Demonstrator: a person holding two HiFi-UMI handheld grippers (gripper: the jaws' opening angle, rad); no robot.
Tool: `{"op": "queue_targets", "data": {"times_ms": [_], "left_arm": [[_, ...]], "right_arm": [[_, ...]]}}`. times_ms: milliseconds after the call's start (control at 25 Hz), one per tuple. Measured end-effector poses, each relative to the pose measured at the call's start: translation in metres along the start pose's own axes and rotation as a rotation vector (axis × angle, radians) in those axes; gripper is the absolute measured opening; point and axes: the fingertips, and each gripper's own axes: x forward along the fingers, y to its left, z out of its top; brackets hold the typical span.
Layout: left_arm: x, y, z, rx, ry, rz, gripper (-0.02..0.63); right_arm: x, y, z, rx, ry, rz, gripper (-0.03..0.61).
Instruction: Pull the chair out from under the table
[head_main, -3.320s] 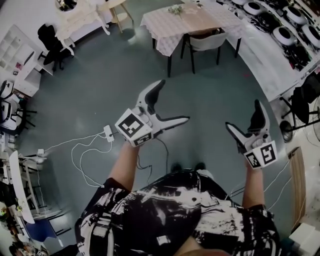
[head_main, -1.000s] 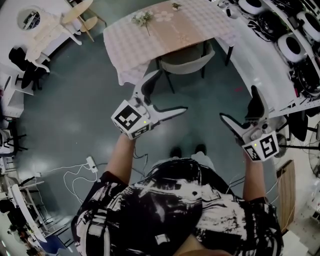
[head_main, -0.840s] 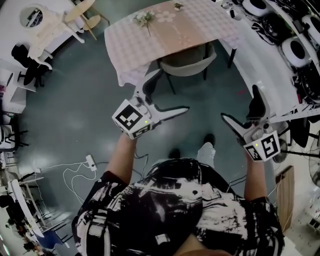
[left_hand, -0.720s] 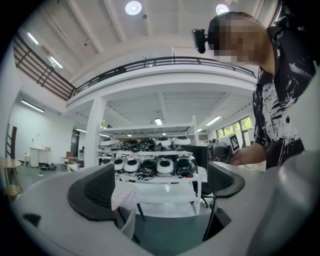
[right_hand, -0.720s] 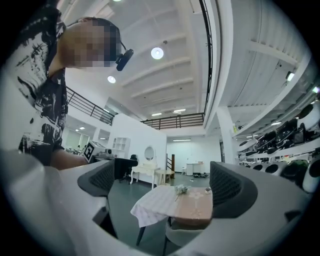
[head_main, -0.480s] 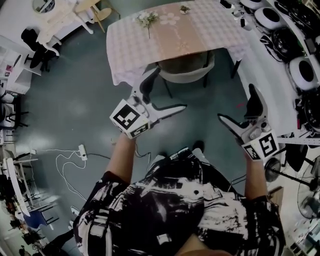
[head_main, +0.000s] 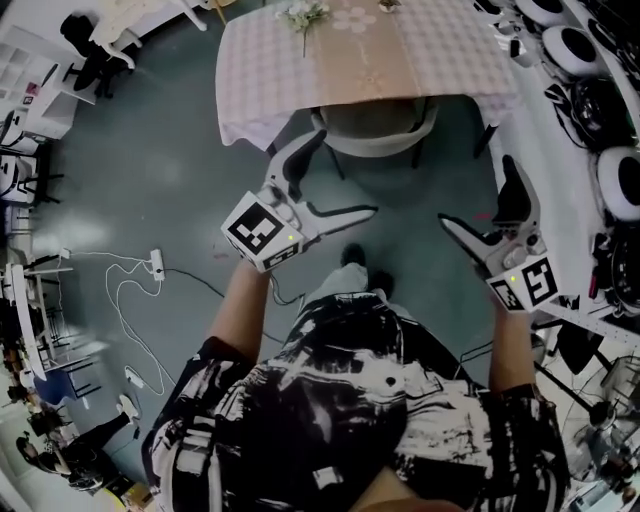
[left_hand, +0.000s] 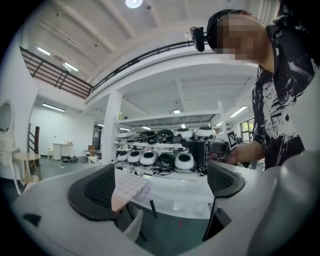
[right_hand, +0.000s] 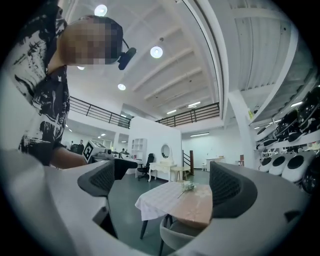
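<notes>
Facing chair (head_main: 378, 130) tucked under table (head_main: 268, 80); left gripper (head_main: 340, 178), right gripper (head_main: 478, 195) jaws apart, empty; clamp its top edge squarely, pull straight back

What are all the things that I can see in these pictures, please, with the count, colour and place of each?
table: one, pale checked cloth with a tan runner, top centre
chair: one, grey, tucked under the table's near edge
flowers: one sprig, whitish, on the table
power strip: one, white, on the floor at left
round devices: several, white and black, along the right edge
office chair: one, black, top left
left tongs: one, white with black pads, open, empty
right tongs: one, same colours, open, empty
</notes>
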Motion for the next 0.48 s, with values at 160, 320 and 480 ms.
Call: {"op": "queue_targets", "data": {"times_ms": [160, 320, 480], "left_arm": [[0.006, 0.021, -0.01, -0.005, -0.001, 0.02, 0.56], [0.02, 0.055, -0.022, -0.013, 0.009, 0.023, 0.56], [0.029, 0.1, -0.035, -0.007, 0.035, 0.022, 0.558]], "right_arm": [[0.023, -0.013, -0.012, 0.0, 0.012, 0.027, 0.571], [0.058, -0.029, -0.023, -0.019, 0.045, 0.049, 0.571], [0.103, -0.051, -0.042, -0.023, 0.103, 0.066, 0.571]]}}
